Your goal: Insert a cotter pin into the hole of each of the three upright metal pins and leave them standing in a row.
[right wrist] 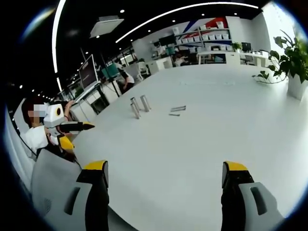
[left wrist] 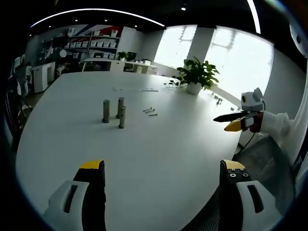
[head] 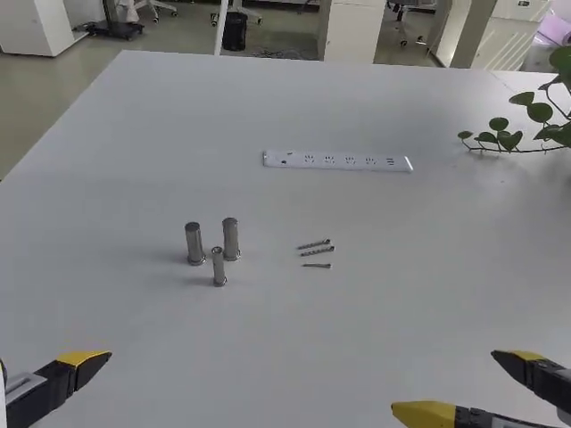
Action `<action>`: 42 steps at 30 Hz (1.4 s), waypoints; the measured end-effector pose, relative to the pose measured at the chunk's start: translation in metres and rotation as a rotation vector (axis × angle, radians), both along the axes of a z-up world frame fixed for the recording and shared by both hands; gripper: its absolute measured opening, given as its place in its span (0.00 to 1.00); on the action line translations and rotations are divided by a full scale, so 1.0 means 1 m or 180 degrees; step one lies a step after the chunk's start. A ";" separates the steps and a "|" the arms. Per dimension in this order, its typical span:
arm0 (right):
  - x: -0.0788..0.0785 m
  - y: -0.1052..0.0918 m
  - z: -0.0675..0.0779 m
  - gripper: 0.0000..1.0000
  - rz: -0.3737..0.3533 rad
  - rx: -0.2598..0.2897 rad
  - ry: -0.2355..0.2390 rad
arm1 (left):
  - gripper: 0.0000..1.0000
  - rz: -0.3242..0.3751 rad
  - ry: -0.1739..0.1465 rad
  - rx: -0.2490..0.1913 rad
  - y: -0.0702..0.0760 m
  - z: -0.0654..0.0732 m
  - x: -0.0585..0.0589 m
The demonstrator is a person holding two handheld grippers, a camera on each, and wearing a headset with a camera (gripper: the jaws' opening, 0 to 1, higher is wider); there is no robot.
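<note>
Metal pins (head: 218, 260), cotter pins (head: 316, 252) | well ahead of left gripper (left wrist: 162, 166), right gripper (right wrist: 165, 166) | both released, empty

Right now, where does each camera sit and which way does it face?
Left gripper view: on the left gripper, facing three metal pins across the table; own open jaws below, right gripper at right.
Right gripper view: on the right gripper, facing the same pins; own open jaws below, left gripper at left.
Head view: headset, looking forward and down; gripper tips in bottom corners.
Shared: all show pins and cotter pins.
</note>
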State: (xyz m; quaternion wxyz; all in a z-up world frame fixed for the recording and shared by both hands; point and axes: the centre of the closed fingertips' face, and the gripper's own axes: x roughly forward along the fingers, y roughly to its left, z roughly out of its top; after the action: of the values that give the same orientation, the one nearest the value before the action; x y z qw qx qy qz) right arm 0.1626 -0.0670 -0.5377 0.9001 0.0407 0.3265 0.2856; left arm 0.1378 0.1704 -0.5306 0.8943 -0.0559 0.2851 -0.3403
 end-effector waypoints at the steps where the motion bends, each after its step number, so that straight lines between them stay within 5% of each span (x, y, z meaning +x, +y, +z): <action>1: 0.001 0.000 -0.001 0.97 0.0002 -0.0002 0.0008 | 0.99 0.0012 -0.0009 -0.0012 0.000 0.001 0.001; 3: 0.002 0.000 -0.001 0.97 0.0017 -0.0004 0.0016 | 0.99 0.0026 -0.0027 -0.0047 0.001 0.003 0.003; 5: 0.004 0.000 -0.002 0.97 0.0027 -0.0014 0.0009 | 0.99 0.0109 -0.0019 -0.0243 0.001 0.009 0.007; 11: 0.005 -0.001 -0.005 0.97 0.0026 -0.0009 0.0040 | 0.99 0.0077 0.0000 -0.0092 0.005 0.004 0.007; 29: 0.002 -0.006 -0.002 0.96 -0.0109 -0.0036 0.0021 | 0.99 0.0016 0.0073 -0.0019 0.001 -0.010 0.012; 42: -0.002 -0.003 -0.002 0.95 -0.0144 -0.0054 0.0038 | 0.99 -0.0018 0.0049 0.0004 0.002 -0.012 0.030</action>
State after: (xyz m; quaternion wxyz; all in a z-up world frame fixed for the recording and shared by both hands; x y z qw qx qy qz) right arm 0.1609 -0.0702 -0.5401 0.9047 0.0422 0.3333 0.2622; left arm 0.1675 0.1724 -0.5425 0.8912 -0.0571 0.2923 -0.3421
